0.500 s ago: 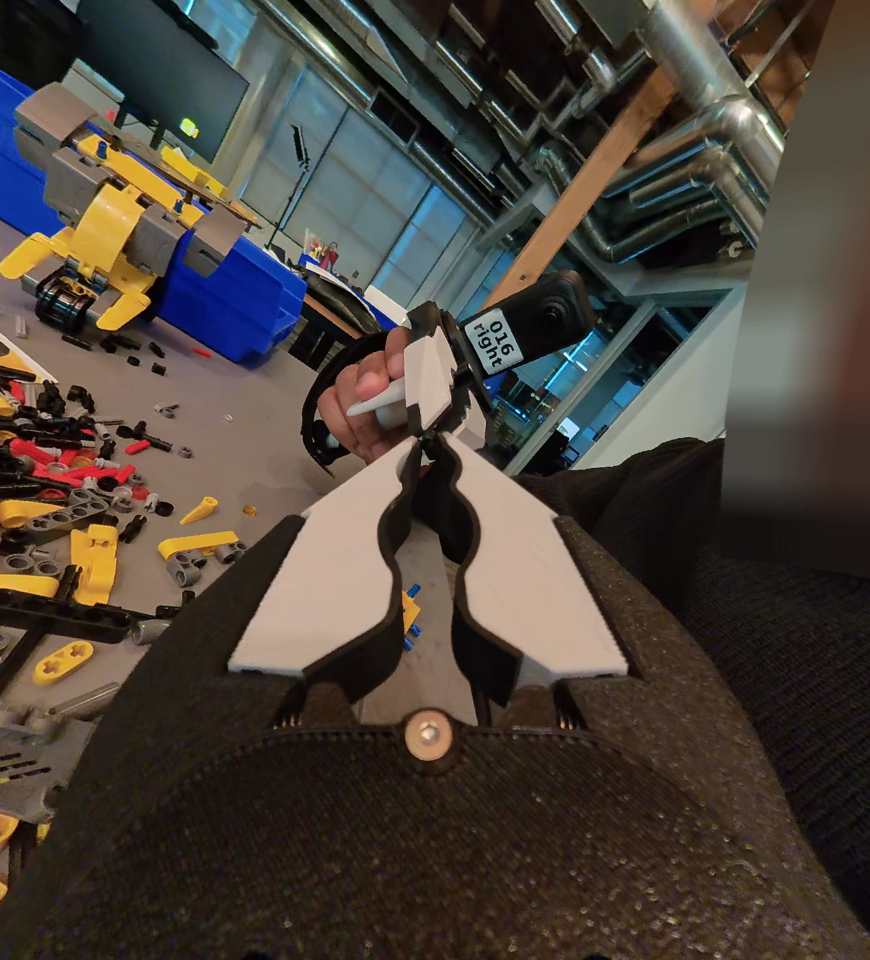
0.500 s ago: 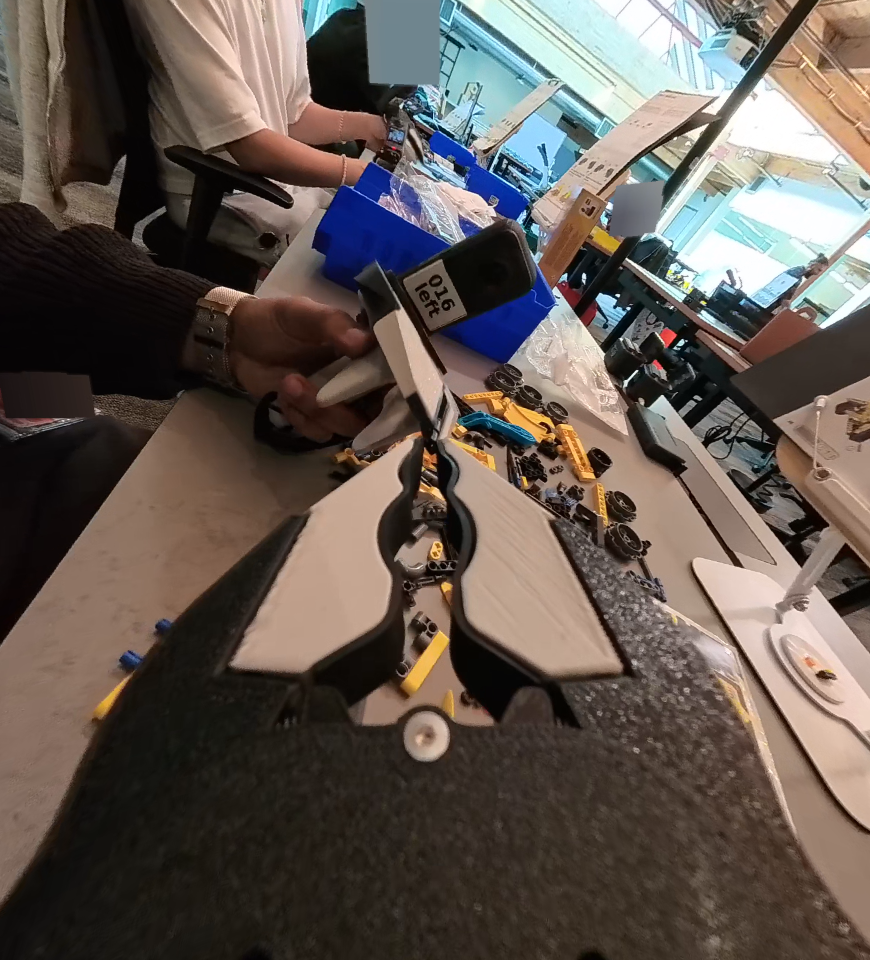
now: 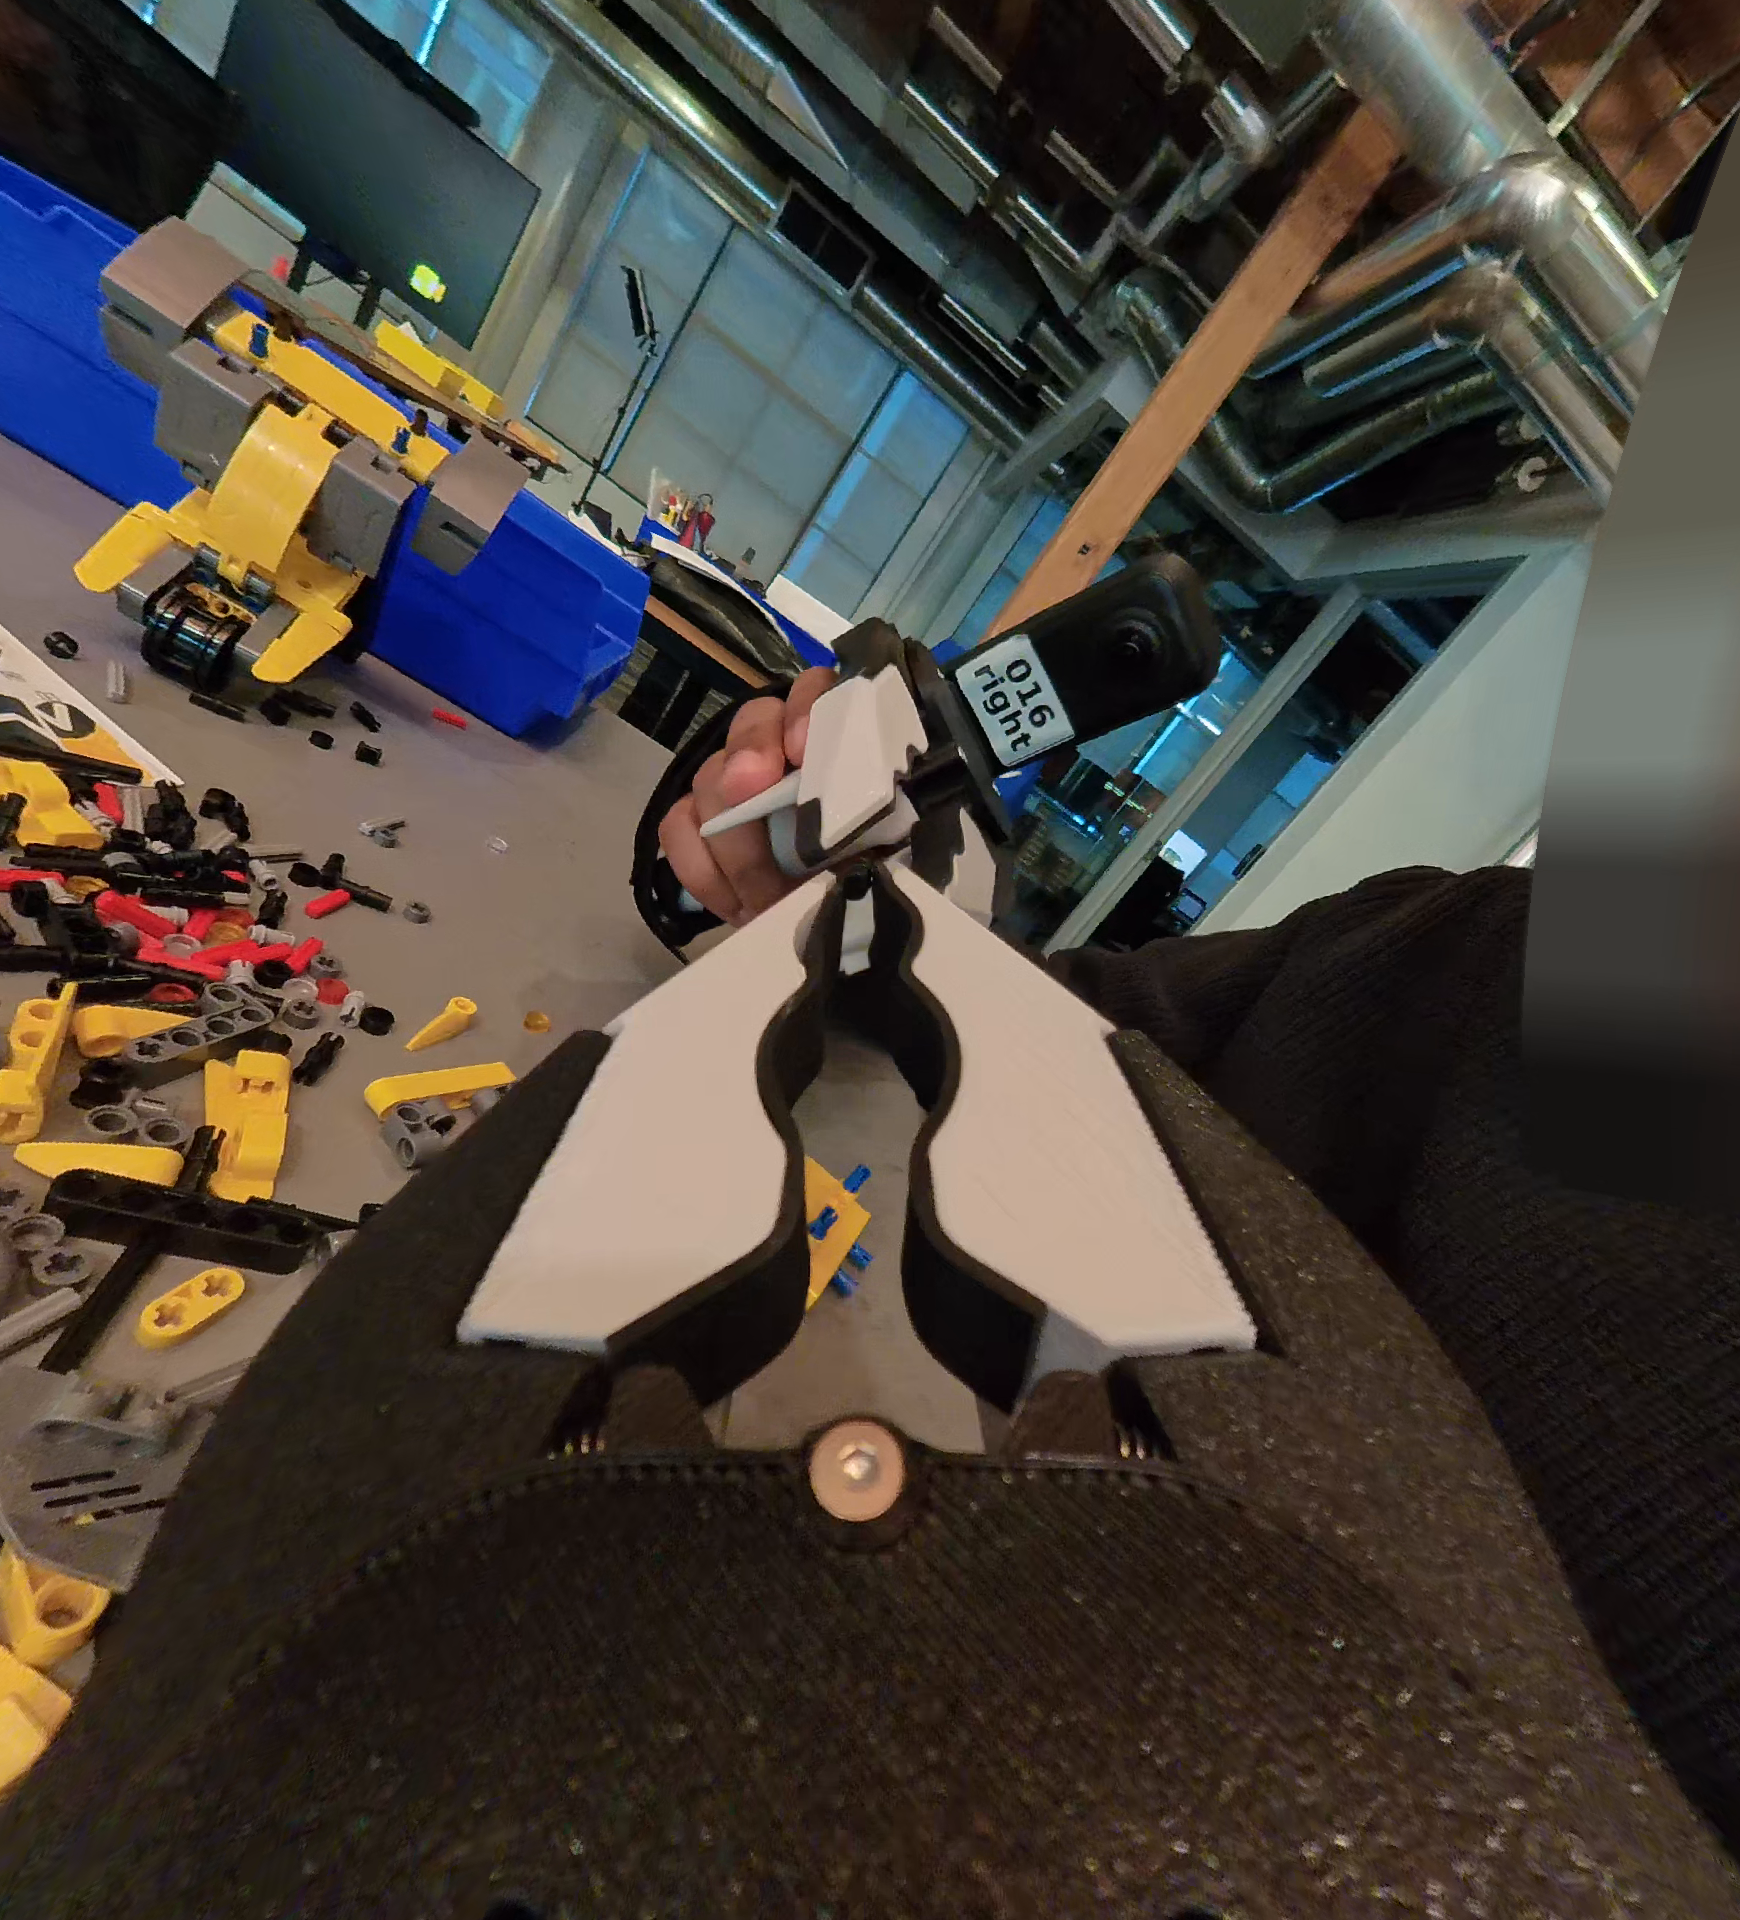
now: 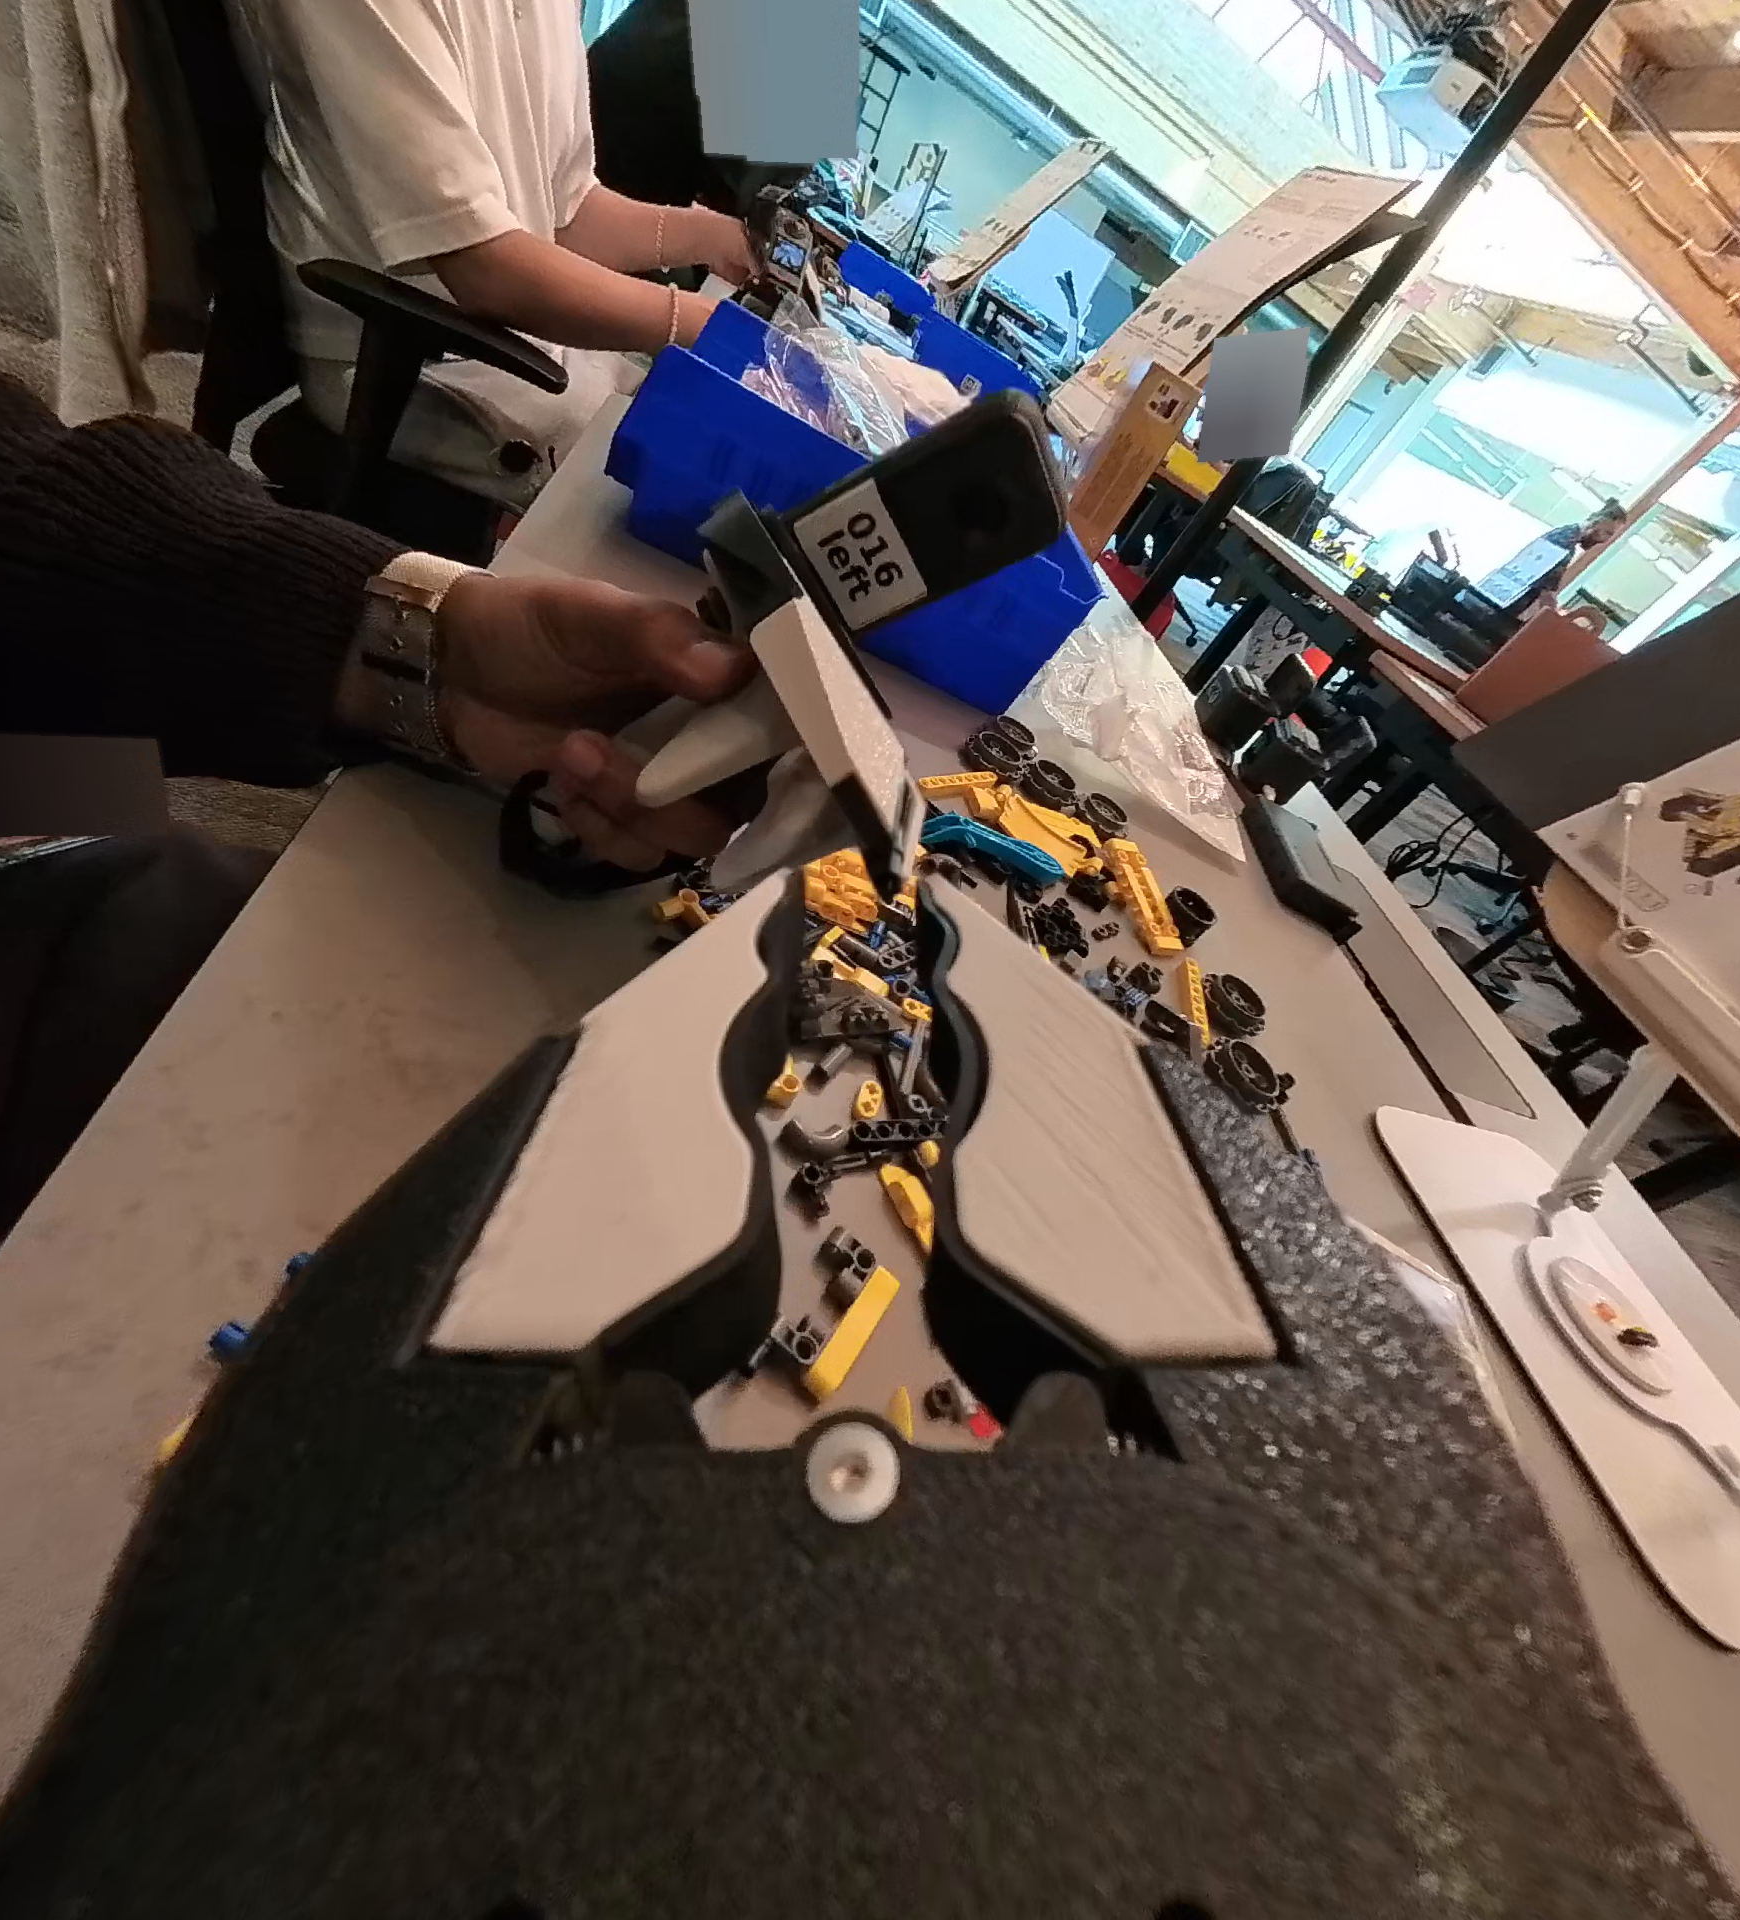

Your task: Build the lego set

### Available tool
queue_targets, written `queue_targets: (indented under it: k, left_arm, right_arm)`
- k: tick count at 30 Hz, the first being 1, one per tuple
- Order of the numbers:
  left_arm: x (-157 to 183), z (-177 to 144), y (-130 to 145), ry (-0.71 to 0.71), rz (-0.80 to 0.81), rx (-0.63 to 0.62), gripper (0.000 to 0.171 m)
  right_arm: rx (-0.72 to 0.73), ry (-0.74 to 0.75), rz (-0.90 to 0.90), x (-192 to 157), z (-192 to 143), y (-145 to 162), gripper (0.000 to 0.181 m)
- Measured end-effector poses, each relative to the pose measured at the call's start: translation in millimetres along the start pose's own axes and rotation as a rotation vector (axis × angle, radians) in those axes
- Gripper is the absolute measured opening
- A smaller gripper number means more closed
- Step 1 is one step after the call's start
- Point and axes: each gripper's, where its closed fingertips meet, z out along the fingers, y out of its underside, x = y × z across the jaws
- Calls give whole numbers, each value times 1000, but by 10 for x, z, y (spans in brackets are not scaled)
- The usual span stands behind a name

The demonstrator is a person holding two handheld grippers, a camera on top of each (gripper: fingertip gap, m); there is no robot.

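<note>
Grey bench point(image 3: 523, 894) carries scattered yellow, black and red plastic building pieces point(image 3: 149, 1039) at left. Left claw point(image 3: 861, 914) and right claw point(image 4: 913, 904) meet tip to tip above it — both pressed nearly together, whether pinching anything I cannot tell.

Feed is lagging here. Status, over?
Right claw open, tips meeting left claw; left's grip unclear. Loose yellow and black plastic building pieces beneath, on grey table.

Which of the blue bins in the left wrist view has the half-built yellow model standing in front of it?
The long blue bin at the table's far edge, behind the yellow and grey model. The other blue bin sits farther back, on another table.
</note>
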Motion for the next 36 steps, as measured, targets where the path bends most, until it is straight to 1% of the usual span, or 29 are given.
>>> queue_targets:
  k: [4,8,11,16,20,23,25,30,36]
  left_arm:
    - [-41,-7,-20,-53,51,4,3]
    - [-69,48,60,-110,127,-45,3]
    - [-41,78,87,-124,182,-66,3]
    - [-21,76,12,-140,224,-31,4]
    - [-24,8,-57,-170,244,8,4]
    - [-30,-65,-137,-211,279,49,3]
    - [-29,-74,-155,-210,274,58,3]
    - [-80,-71,-134,-243,284,40,3]
    - [-135,-72,-111,-304,332,11,4]
  right_arm:
    - [-2,6,20,30,-6,29,21]
    - [50,20,75,113,-73,-49,21]
    - [92,35,114,189,-131,-96,21]
    - [117,72,194,373,-227,-38,21]
    - [133,70,254,439,-259,-1,21]
    - [129,75,253,444,-253,26,19]
    - [117,83,242,450,-252,44,18]
    - [155,100,233,486,-321,-45,15]
    - [196,108,211,495,-401,-170,14]
